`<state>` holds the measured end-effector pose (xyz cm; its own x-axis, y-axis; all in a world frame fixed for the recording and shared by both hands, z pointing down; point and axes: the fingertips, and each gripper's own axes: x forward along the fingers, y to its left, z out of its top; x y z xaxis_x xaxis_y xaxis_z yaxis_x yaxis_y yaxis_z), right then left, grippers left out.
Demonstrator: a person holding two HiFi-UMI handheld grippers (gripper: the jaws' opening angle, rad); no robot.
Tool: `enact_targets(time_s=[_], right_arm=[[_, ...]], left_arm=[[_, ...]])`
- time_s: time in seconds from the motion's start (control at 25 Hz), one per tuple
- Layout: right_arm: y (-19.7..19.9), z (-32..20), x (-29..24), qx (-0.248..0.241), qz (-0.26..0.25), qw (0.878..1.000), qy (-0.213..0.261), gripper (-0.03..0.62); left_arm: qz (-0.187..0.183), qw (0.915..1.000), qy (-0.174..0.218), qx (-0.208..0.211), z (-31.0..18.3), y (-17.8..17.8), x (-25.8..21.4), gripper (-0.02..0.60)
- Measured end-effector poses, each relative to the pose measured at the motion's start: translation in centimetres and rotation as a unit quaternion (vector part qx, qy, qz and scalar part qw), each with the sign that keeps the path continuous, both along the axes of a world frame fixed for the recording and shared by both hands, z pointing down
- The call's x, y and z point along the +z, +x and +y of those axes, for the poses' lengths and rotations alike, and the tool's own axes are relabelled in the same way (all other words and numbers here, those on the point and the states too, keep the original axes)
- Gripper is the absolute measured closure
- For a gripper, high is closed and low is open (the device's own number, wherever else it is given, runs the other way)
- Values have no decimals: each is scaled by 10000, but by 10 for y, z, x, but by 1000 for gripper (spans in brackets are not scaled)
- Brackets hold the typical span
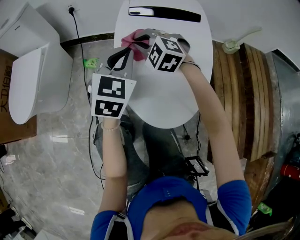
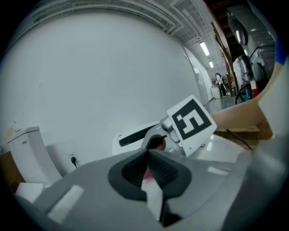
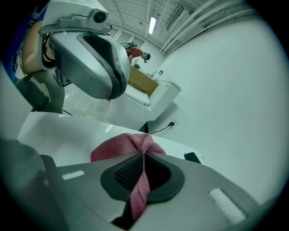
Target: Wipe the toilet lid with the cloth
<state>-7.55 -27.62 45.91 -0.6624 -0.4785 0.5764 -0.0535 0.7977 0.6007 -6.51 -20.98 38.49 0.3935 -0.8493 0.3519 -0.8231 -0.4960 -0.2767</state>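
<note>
The white toilet lid (image 1: pixel 164 98) lies shut in front of me. At its far left edge the pink cloth (image 1: pixel 130 41) is bunched on the lid. My right gripper (image 1: pixel 139 38) is shut on the cloth (image 3: pixel 118 146); one fold runs down between its dark pads (image 3: pixel 131 173) and the rest mounds on the lid (image 3: pixel 67 131). My left gripper (image 1: pixel 129 50) hangs just left of the cloth, above the lid's rim, apart from it. Its jaws (image 2: pixel 148 173) stand together, with only a sliver of pink and white showing through the slit.
A black bar (image 1: pixel 164 13) crosses the back of the toilet. A second white toilet (image 1: pixel 33 70) and a cardboard box (image 1: pixel 9 131) stand at the left. A wall socket with a cable (image 1: pixel 71 10) is behind. Wooden boards (image 1: pixel 243 93) lie at the right.
</note>
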Motion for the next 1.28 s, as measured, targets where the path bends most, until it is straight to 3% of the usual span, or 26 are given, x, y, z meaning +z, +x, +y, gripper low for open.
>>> enact_targets(time_s=[1.28], right_arm=[[54,-6,-1,369,-167,9992,-73,585]], left_arm=[[-51,9999,-43,157,1,8,4,578]])
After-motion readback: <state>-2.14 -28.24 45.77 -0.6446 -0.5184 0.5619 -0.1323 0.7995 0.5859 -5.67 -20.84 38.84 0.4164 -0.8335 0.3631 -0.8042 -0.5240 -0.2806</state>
